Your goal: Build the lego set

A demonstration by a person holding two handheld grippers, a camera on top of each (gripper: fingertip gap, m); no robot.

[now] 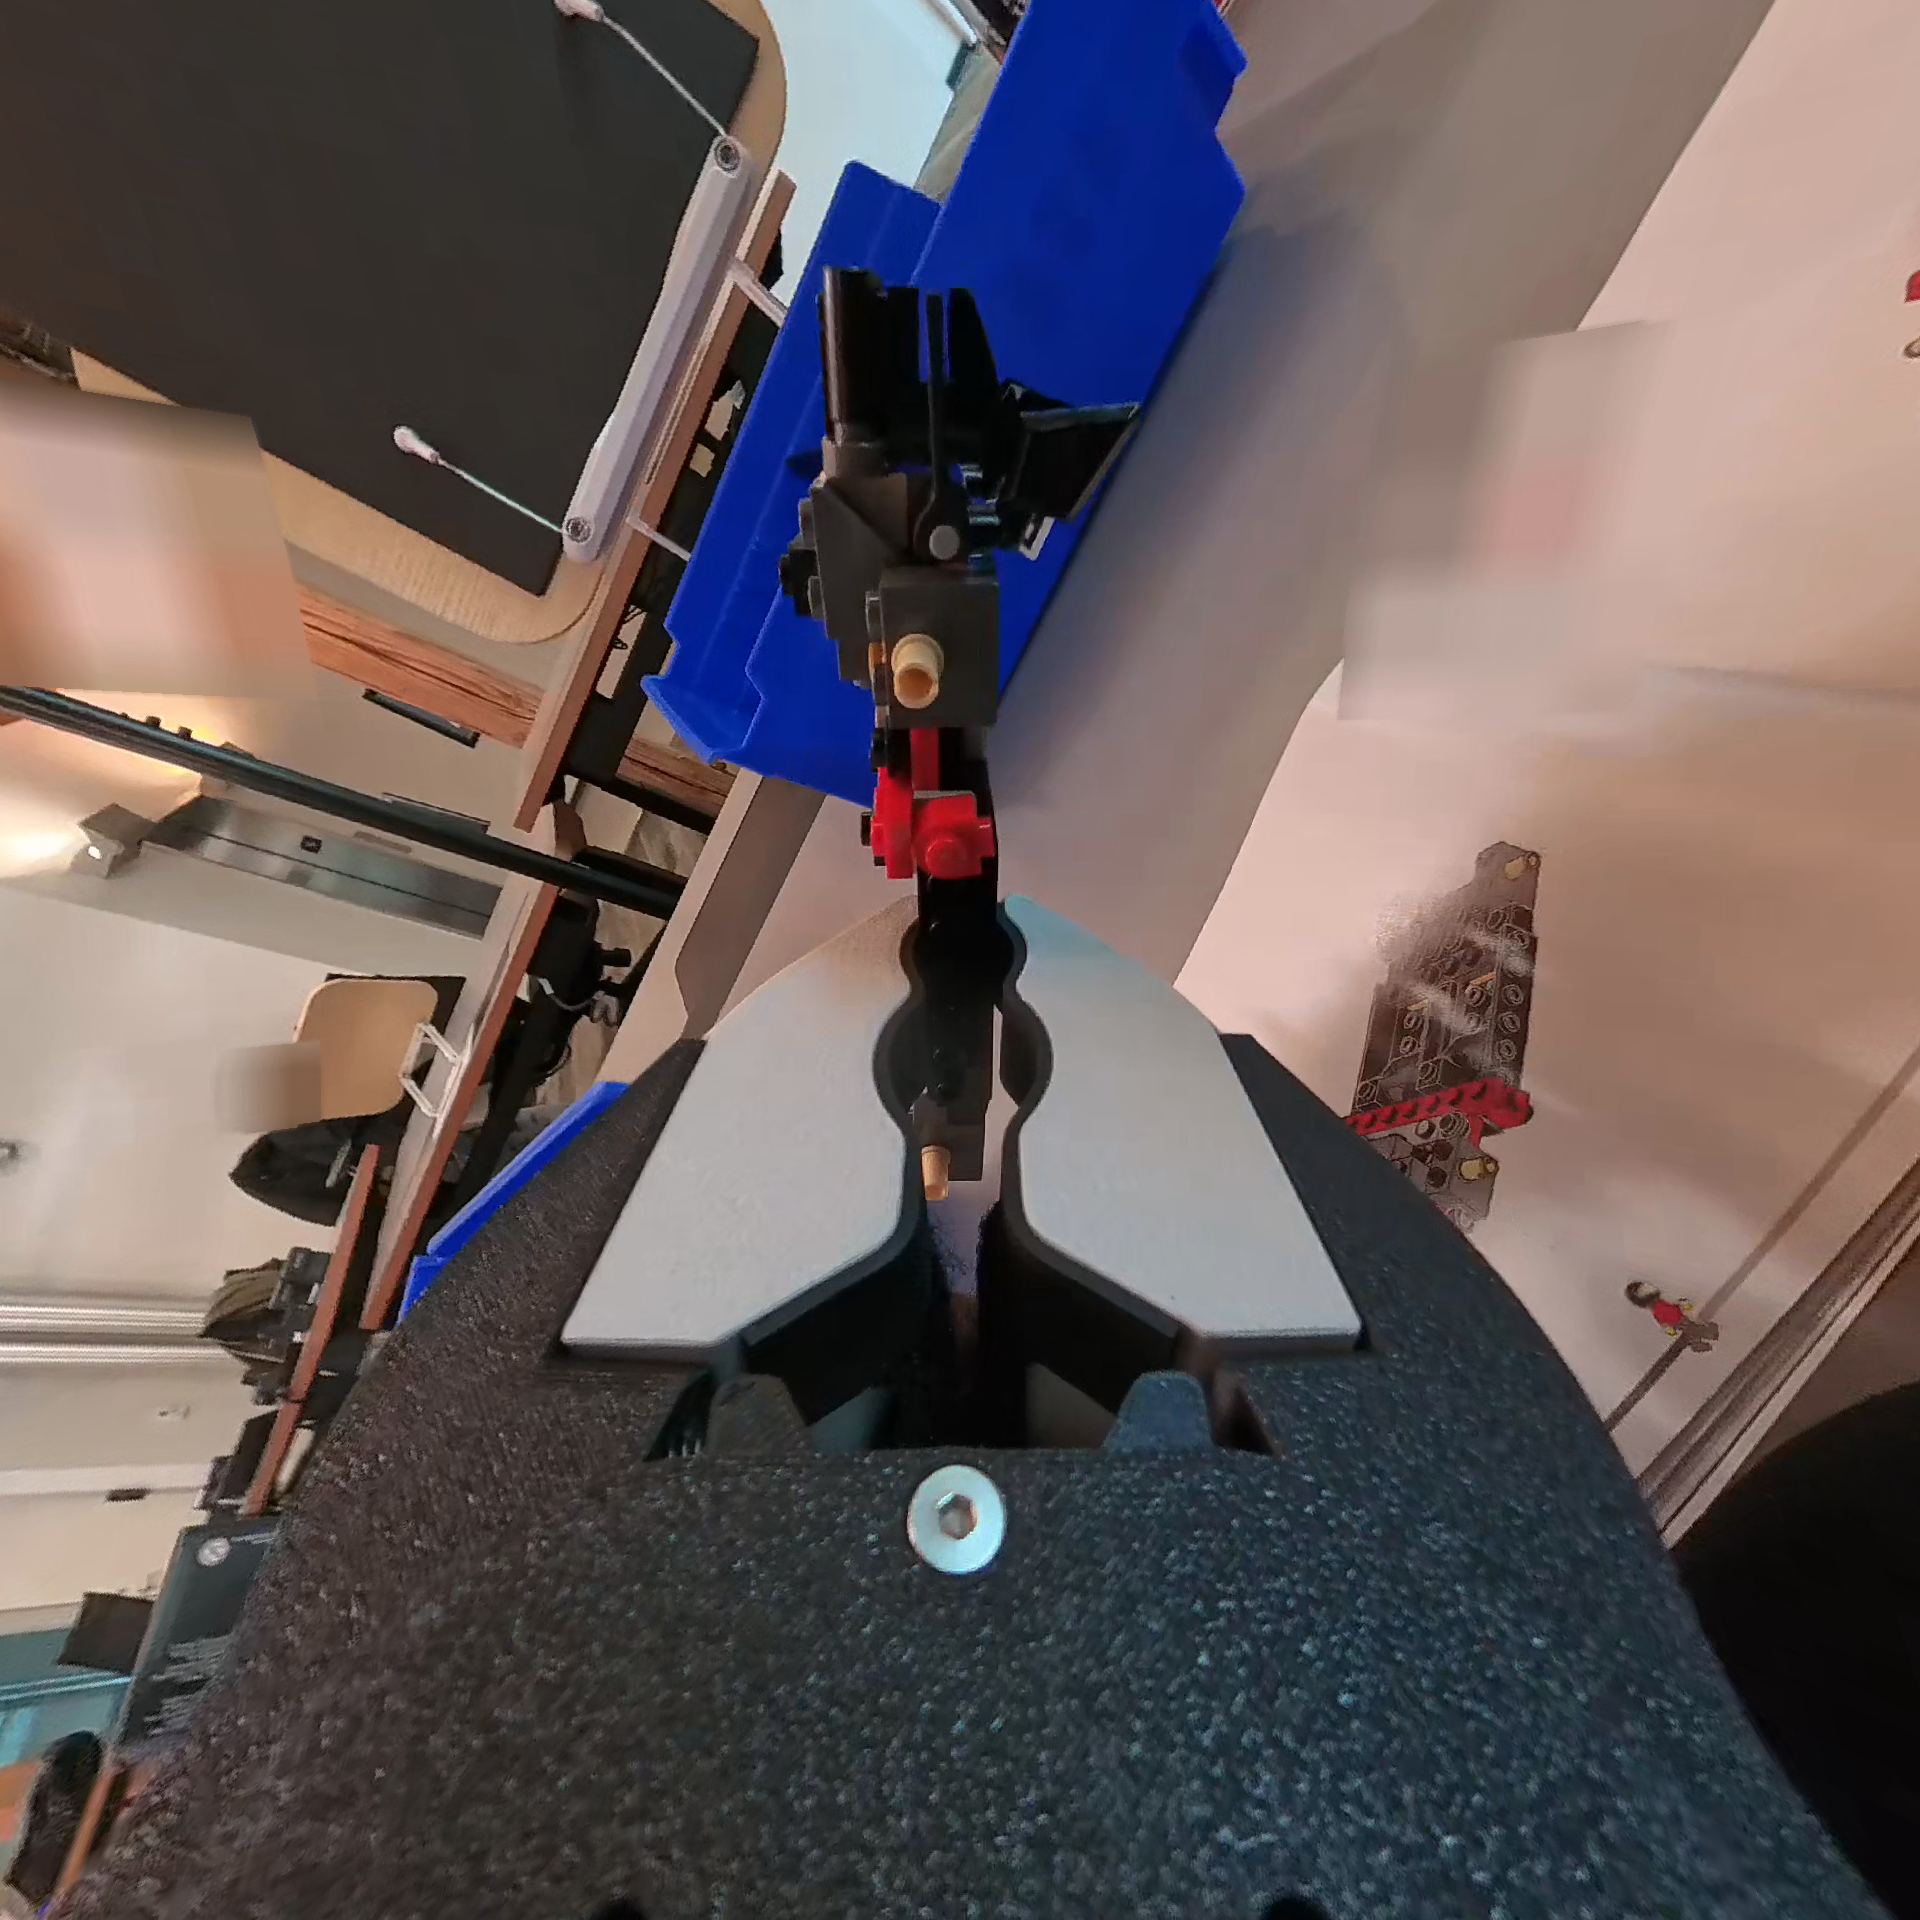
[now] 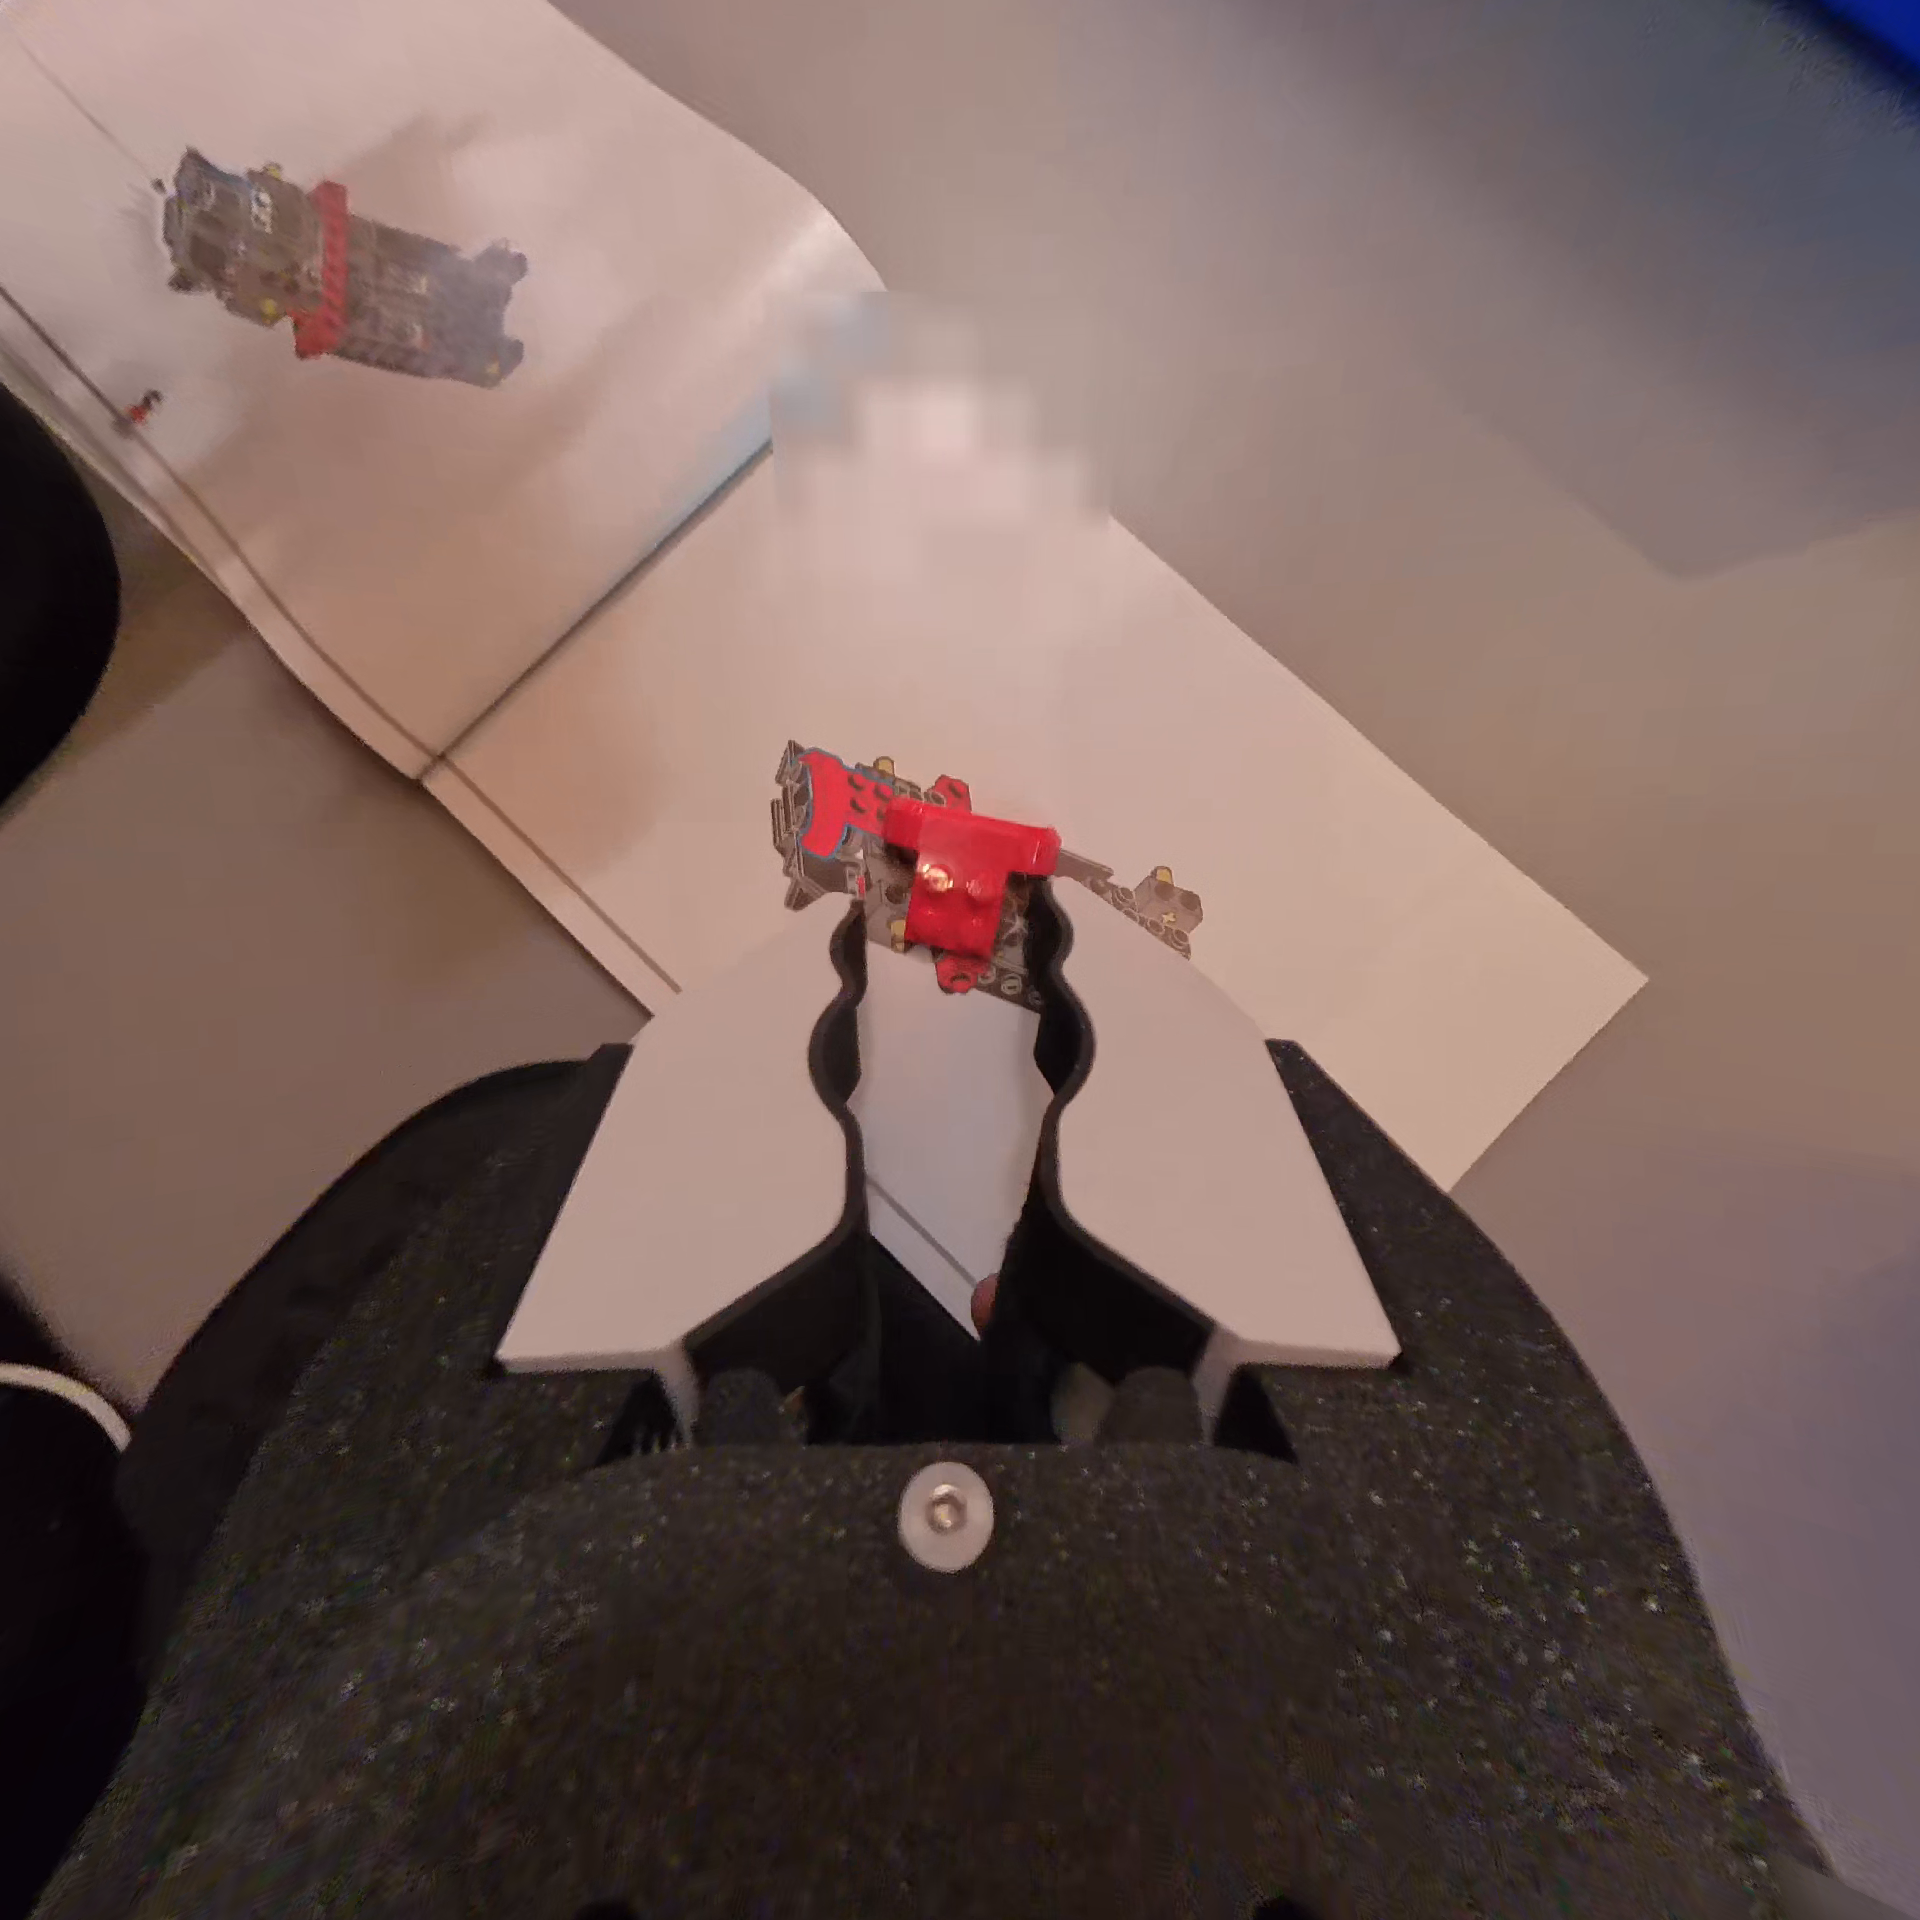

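My left gripper (image 1: 961,925) is shut on a long Lego assembly (image 1: 925,603) of black and dark grey parts with a red section and tan pins. It holds the assembly raised, sticking forward out of the jaws. In the right wrist view, my right gripper (image 2: 951,920) holds a small red T-shaped Lego piece (image 2: 966,868) between its fingertips, above the open instruction booklet (image 2: 1039,675). Printed pictures of the model show on the booklet's pages.
Blue plastic bins (image 1: 1039,260) stand behind the assembly on the grey table (image 2: 1455,312). The booklet also shows in the left wrist view (image 1: 1558,935). Chairs and desks stand in the room to the left. A dark sleeve (image 2: 42,582) is at the left edge.
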